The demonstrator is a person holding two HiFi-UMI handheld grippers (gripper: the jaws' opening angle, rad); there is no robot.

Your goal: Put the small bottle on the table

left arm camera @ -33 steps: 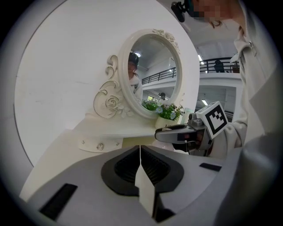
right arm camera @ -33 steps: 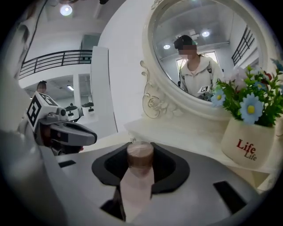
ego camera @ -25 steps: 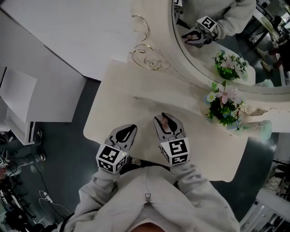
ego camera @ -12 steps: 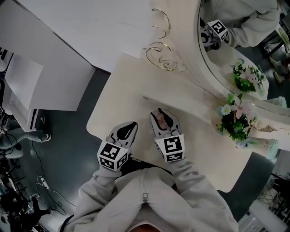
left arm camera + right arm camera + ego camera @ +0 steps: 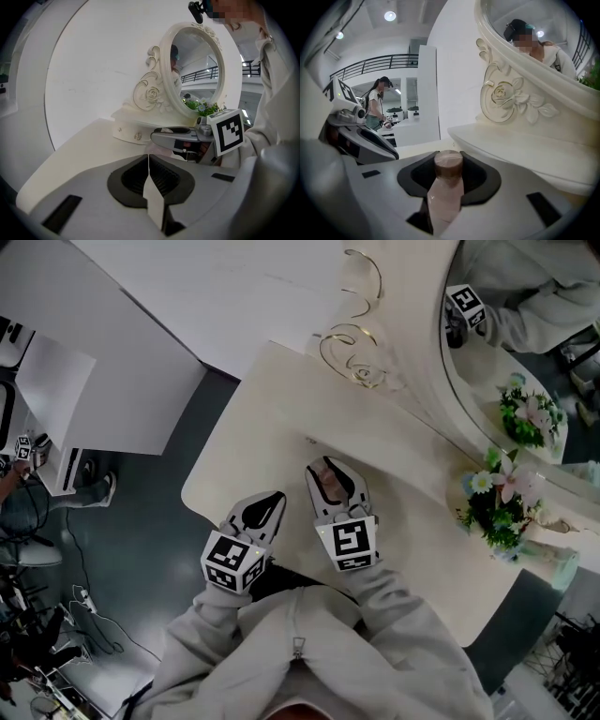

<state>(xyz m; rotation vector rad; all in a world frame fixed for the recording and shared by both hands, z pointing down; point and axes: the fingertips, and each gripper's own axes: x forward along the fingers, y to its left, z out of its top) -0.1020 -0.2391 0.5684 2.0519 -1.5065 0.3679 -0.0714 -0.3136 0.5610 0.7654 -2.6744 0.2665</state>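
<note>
1. At the far left of the head view a white cabinet (image 5: pixel 56 399) stands on the dark floor (image 5: pixel 141 559). The cables and part of another person there are cut by the frame edge and hard to make out
2. The left gripper (image 5: pixel 270 502) hangs over the near edge of the cream table (image 5: pixel 281 409). Its own view shows the jaws pressed together with nothing between them. The hand carrying it is hidden behind the marker cube (image 5: pixel 231 562) and a pale sleeve (image 5: pixel 216 643)
3. Just to its right, the right gripper (image 5: pixel 324 470) is clamped on the small bottle (image 5: pixel 446 187), which stands up between the jaws with its brown cap (image 5: pixel 448 161) clear of the pads. The pinkish body sinks into the jaws and its base is hidden, so it cannot be told whether the bottle touches the table. From the head view only a pinkish sliver shows between the jaws, over the middle of the tabletop
4. Farther off, gilt scrollwork (image 5: pixel 352 357) curls at the table's far side
5. The oval mirror (image 5: pixel 525 352) to the right is cut off by the top and right edges. It reflects a marker cube and a sleeve
6. A bunch of flowers (image 5: pixel 502 507) sits near the table's right end. The pale vessel beside it is too blurred to identify
</note>
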